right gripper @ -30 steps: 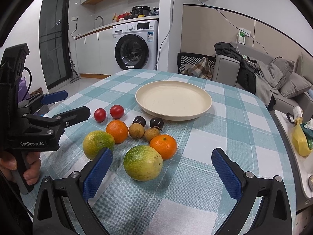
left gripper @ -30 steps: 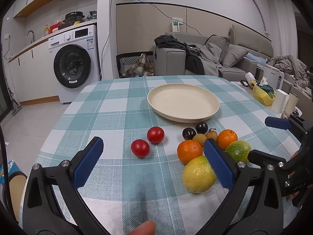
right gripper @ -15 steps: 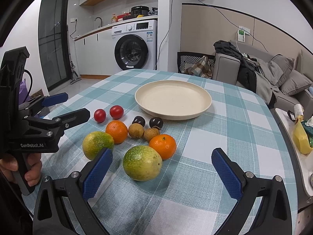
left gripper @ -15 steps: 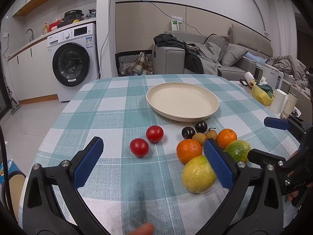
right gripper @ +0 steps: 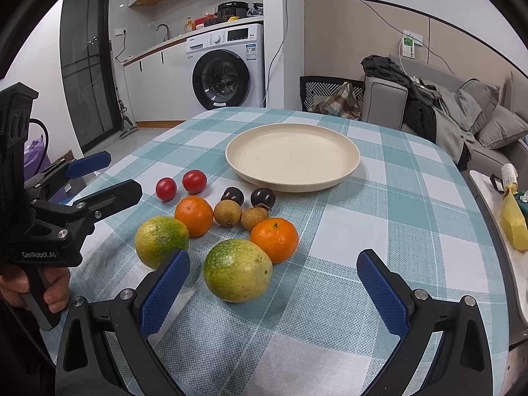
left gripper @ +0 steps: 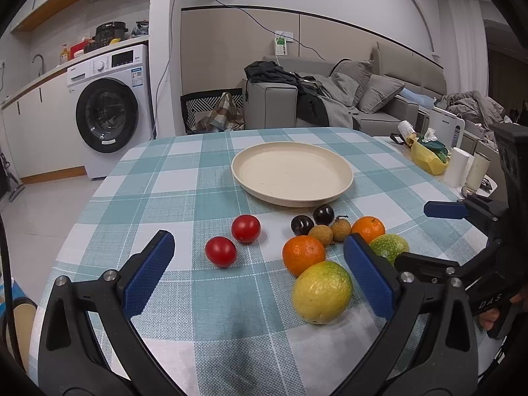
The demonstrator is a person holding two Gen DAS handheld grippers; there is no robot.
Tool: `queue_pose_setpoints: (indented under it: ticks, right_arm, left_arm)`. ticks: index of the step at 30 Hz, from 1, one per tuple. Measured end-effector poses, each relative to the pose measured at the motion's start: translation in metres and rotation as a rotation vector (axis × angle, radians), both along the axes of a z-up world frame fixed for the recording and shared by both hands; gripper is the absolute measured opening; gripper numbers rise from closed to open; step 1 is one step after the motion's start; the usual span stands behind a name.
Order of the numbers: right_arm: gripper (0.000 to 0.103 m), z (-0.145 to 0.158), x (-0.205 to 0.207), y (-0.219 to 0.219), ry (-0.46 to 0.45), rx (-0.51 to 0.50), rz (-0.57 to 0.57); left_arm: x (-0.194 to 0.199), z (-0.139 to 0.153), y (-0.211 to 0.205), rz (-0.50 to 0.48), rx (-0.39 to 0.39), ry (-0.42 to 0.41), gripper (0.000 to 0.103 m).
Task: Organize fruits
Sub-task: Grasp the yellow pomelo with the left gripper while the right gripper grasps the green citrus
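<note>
The left gripper (left gripper: 257, 274) hangs above the near edge of the tabletop (left gripper: 184, 184) with its jaws spread wide and nothing between them. Just ahead of its opening lie two red tomatoes (left gripper: 220, 251), side by side and close together. Its right blue pad sits beside a yellow-green mango (left gripper: 321, 292), without touching it as far as the left wrist view shows.

The right gripper (right gripper: 272, 288) is likewise wide open and empty, low over the cloth. A second green mango (right gripper: 237, 270) lies on the cloth between its blue pads, nearer the left one; whether the pad touches it cannot be told. Touching that mango at its far right side is a small orange (right gripper: 274, 239). The other orange (right gripper: 193, 215) rests against the yellow-green mango on the left.

Between the two oranges sit two brown longans (right gripper: 227, 213), touching one another, and just behind them two dark plums (right gripper: 263, 197), a little apart. All the fruit lies on the checked teal-and-white cloth, in a cluster in front of the plate (right gripper: 343, 168). The cream plate stands further back near the middle of the tabletop, with no fruit on it.

A hand (right gripper: 49, 292) grips the left tool's handle at the left edge of the right wrist view. Beyond the tabletop stand a washing machine (left gripper: 107, 112) and a grey sofa (left gripper: 373, 105) strewn with clothes.
</note>
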State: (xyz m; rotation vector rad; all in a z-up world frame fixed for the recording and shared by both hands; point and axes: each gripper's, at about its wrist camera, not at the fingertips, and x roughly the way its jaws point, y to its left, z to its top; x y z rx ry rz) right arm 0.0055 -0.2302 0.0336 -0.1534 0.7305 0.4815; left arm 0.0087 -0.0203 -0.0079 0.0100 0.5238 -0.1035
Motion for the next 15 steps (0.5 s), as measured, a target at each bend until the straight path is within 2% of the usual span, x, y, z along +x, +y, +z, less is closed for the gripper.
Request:
queue_pose_setpoints:
  ticks: [6,12,13,15]
  right_arm:
    - [0.103,-0.004,0.005,0.001,0.033,-0.011,-0.008]
    - [0.102,-0.012,0.014,0.000,0.141,0.038,0.013]
    - [0.100,-0.013,0.013,0.001,0.143,0.036,0.021]
    - [0.086,-0.013,0.013,0.005,0.154,0.030,0.036]
  left_arm:
    - [0.008,-0.007,-0.005,-0.063,0.030,0.090,0.102]
    - [0.013,-0.016,-0.017,-0.096,0.091,0.146,0.102]
    - [0.014,-0.018,-0.018,-0.102,0.093,0.158,0.102]
    - [0.018,-0.021,-0.018,-0.109,0.089,0.187,0.102]
